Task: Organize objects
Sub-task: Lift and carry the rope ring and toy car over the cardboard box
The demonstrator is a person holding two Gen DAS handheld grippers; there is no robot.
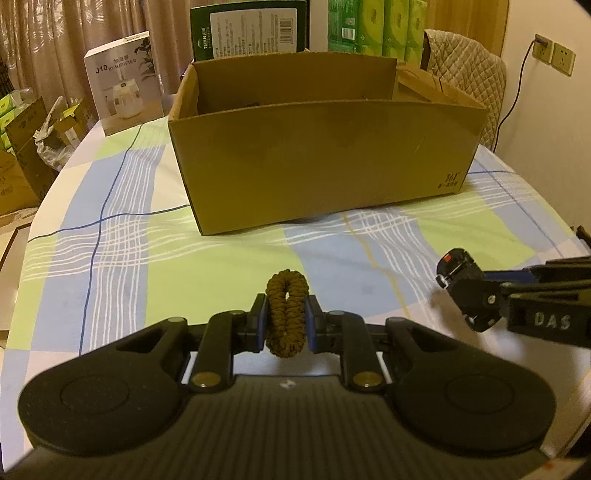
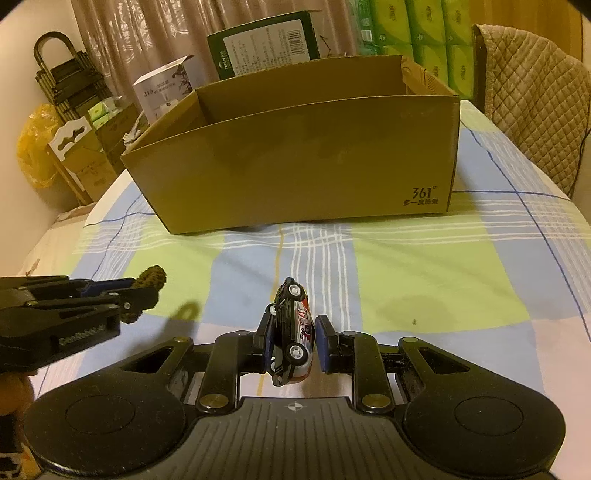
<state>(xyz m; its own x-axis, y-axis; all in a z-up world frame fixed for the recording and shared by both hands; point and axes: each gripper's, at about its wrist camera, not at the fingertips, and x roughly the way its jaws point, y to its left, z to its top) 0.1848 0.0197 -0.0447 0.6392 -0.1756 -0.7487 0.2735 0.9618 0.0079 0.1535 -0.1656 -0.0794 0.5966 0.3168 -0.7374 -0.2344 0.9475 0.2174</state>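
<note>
My left gripper (image 1: 286, 322) is shut on a brown braided hair tie (image 1: 286, 314), squeezed into a tall loop between the blue pads and lifted off the cloth. From the right wrist view the same left gripper (image 2: 138, 295) enters at the left with the hair tie (image 2: 149, 280) sticking out. My right gripper (image 2: 293, 341) is shut on a small toy car (image 2: 293, 332), held on its side with wheels facing the camera. In the left wrist view the right gripper (image 1: 463, 288) carries the toy car (image 1: 456, 264) at the right. An open cardboard box (image 1: 325, 162) stands ahead on the table.
A checked cloth (image 1: 122, 236) in blue, green and white covers the table. Behind the cardboard box (image 2: 295, 166) stand a white humidifier carton (image 1: 123, 79), a dark green carton (image 1: 249, 29) and green tissue packs (image 1: 380, 26). A quilted chair back (image 2: 535, 103) is at the right.
</note>
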